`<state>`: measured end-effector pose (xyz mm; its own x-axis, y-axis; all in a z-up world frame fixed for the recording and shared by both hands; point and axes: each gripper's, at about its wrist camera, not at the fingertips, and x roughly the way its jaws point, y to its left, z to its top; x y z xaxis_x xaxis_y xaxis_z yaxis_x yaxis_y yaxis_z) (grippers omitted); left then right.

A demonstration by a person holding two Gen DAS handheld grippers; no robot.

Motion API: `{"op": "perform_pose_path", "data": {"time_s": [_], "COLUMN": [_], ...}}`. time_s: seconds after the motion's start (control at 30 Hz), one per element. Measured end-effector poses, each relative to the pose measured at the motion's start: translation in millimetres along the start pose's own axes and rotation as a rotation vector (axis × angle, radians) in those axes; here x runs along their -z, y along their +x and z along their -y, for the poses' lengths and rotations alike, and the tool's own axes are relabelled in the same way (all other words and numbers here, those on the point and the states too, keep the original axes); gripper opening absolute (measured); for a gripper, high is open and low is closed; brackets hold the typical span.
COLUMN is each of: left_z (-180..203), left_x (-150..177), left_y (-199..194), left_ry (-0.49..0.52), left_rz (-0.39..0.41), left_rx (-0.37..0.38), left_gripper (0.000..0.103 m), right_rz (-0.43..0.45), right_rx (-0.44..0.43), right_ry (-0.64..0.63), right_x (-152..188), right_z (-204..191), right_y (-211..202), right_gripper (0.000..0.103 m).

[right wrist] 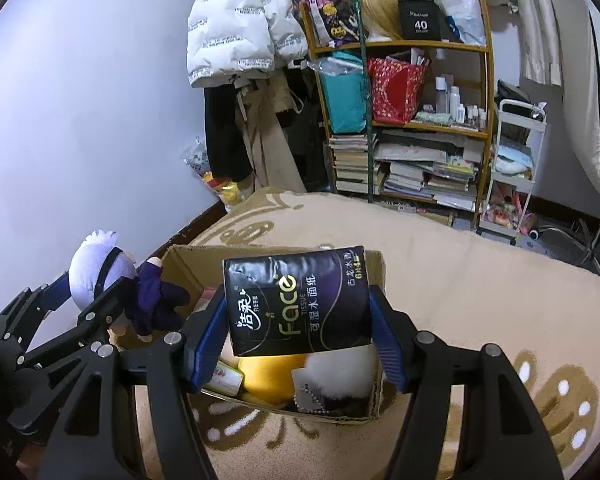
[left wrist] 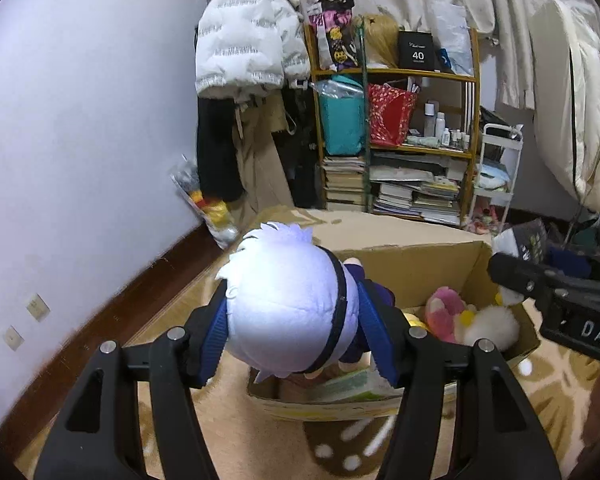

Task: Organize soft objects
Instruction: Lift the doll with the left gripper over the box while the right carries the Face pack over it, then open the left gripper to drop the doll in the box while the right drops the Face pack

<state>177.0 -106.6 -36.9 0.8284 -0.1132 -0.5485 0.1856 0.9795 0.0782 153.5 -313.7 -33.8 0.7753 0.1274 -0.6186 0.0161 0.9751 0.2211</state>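
A plush doll (left wrist: pixel 284 300) with white hair, a black band and dark blue clothes is clamped by its head in my left gripper (left wrist: pixel 296 320), above the near left corner of an open cardboard box (left wrist: pixel 412 268). From the right wrist view the doll (right wrist: pixel 96 268) hangs at the box's left edge. My right gripper (right wrist: pixel 298 312) is shut on a black tissue pack (right wrist: pixel 300 300) over the box (right wrist: pixel 188 264). Inside lie a pink plush (left wrist: pixel 444 312), a white plush (left wrist: pixel 492 328) and a yellow plush (right wrist: pixel 272 376).
The box stands on a beige rug (right wrist: pixel 480 280) with a brown pattern. Behind it are a crowded bookshelf (left wrist: pixel 396 120), hanging coats (left wrist: pixel 244 40) and a white trolley (left wrist: pixel 496 168). A bare wall (left wrist: pixel 80 120) runs along the left.
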Motion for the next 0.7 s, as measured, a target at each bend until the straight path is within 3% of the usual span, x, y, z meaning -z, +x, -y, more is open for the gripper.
{"op": "perform_pose_path", "data": {"time_s": [0.47,0.53,0.6,0.7], "left_z": [4,4,3,1], "left_x": [11,11,10,10], "left_y": [15,12,10,5], "left_ry": [-0.006,-0.004,-0.006,0.002], "left_rz": [-0.063,-0.049,-0.038,-0.03], "left_rx": [0.046,0.037,0.031,0.007], "left_gripper": [0.064,0.068,0.085,0.085], "right_rz": [-0.035,-0.038,-0.044,-0.048], "right_rx": [-0.003,-0.006,-0.007,-0.008], "right_ry": [0.015,0.017,0.016,0.015], "right_x": [5,5,5,5], "right_z": [5,5,5,6], "right_y": [15,16,16,17], "right_gripper": [0.07,0.07,0.07,0.07]}}
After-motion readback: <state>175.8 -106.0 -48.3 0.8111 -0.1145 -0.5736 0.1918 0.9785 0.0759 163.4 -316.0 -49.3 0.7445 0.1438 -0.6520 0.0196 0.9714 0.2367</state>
